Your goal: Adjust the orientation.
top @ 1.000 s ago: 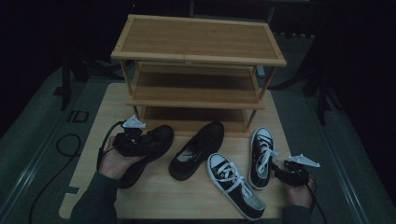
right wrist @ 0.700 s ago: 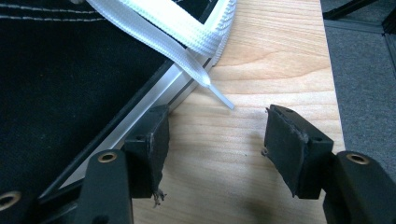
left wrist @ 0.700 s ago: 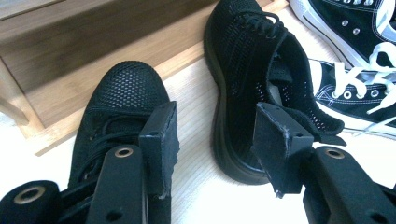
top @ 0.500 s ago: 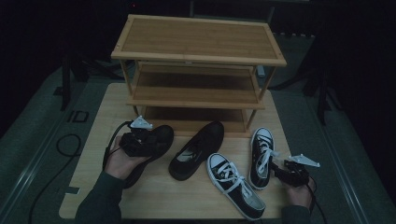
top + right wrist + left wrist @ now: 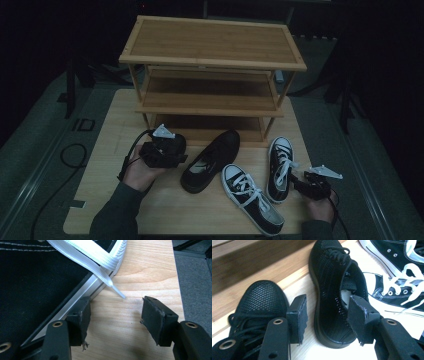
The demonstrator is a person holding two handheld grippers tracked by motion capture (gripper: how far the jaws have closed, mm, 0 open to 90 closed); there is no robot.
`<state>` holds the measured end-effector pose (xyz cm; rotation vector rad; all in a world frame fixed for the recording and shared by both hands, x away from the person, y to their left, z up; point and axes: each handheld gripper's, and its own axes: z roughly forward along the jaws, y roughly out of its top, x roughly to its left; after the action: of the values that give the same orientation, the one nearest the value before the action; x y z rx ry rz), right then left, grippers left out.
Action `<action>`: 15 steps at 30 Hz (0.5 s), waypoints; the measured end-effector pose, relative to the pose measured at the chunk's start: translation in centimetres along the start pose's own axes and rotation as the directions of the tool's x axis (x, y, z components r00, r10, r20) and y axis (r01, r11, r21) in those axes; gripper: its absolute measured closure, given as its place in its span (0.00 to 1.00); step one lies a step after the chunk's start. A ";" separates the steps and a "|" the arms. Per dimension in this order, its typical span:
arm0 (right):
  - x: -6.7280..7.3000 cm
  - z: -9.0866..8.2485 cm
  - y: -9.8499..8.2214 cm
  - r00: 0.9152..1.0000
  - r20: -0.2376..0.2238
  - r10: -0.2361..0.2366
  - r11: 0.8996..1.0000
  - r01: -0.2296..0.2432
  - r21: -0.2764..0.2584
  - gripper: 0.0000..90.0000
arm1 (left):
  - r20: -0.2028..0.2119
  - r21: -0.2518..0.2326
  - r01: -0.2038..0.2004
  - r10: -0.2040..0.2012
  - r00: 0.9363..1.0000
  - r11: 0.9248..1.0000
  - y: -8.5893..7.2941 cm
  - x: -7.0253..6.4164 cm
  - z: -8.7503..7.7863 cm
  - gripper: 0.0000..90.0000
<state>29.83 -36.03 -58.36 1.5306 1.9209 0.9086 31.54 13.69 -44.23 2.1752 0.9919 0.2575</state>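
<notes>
Left claw [image 5: 167,150] sits over the left part of the wooden counter [image 5: 105,150], held in the person's left hand [image 5: 137,172]; a dark shoe appears to lie beneath it, largely hidden. Just to its right lies a black mesh shoe [image 5: 210,161], toe toward the three-tier wooden rack [image 5: 212,75] standing beyond. Right claw [image 5: 312,184] rests near the counter's right edge. Immediately left of it lies one black-and-white sneaker [image 5: 279,167]; a second sneaker [image 5: 252,205] lies farther left, angled. Jaw positions cannot be determined here.
</notes>
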 end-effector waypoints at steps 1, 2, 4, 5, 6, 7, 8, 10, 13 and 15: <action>0.0 0.0 0.0 1.000 0.000 0.000 1.000 0.000 0.000 0.44 | 0.002 0.002 -0.002 0.002 1.000 1.000 0.1 -0.1 0.2 0.56; 0.0 0.0 0.0 1.000 0.000 0.000 1.000 0.000 0.000 0.45 | 0.003 0.008 -0.006 0.006 1.000 1.000 0.2 -0.2 0.4 0.56; 0.0 0.0 0.0 1.000 0.000 -0.002 1.000 0.002 -0.001 0.45 | 0.006 0.012 -0.010 0.010 1.000 1.000 0.4 -0.3 0.7 0.56; 0.0 0.0 0.0 1.000 0.000 -0.002 1.000 0.002 -0.001 0.45 | 0.008 0.014 -0.011 0.011 1.000 1.000 0.4 -0.4 0.8 0.56; 0.0 0.0 0.0 1.000 0.000 -0.002 1.000 0.002 -0.001 0.45 | 0.009 0.018 -0.012 0.012 1.000 1.000 0.5 -0.5 1.0 0.56; 0.0 0.0 0.0 1.000 0.000 -0.003 1.000 0.003 -0.001 0.45 | 0.011 0.022 -0.014 0.014 1.000 1.000 0.6 -0.6 1.2 0.56; 0.0 0.0 0.0 1.000 0.000 -0.003 1.000 0.003 -0.001 0.45 | 0.011 0.025 -0.015 0.015 1.000 1.000 0.6 -0.6 1.4 0.56; 0.0 0.0 0.0 1.000 0.000 -0.004 1.000 0.004 -0.002 0.45 | 0.011 0.035 -0.018 0.018 1.000 0.999 0.7 -0.7 1.8 0.57; 0.0 0.0 0.0 1.000 0.000 -0.004 1.000 0.004 -0.002 0.45 | 0.002 0.051 -0.020 0.020 1.000 0.998 0.9 -0.8 2.4 0.58; 0.0 0.0 0.0 1.000 0.000 -0.004 1.000 0.004 -0.002 0.45 | 0.002 0.062 -0.024 0.024 1.000 0.998 1.0 -1.0 2.8 0.59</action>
<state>29.84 -36.04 -58.37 1.5252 1.9219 0.9082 32.69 11.05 -45.45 2.2440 0.9857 0.2396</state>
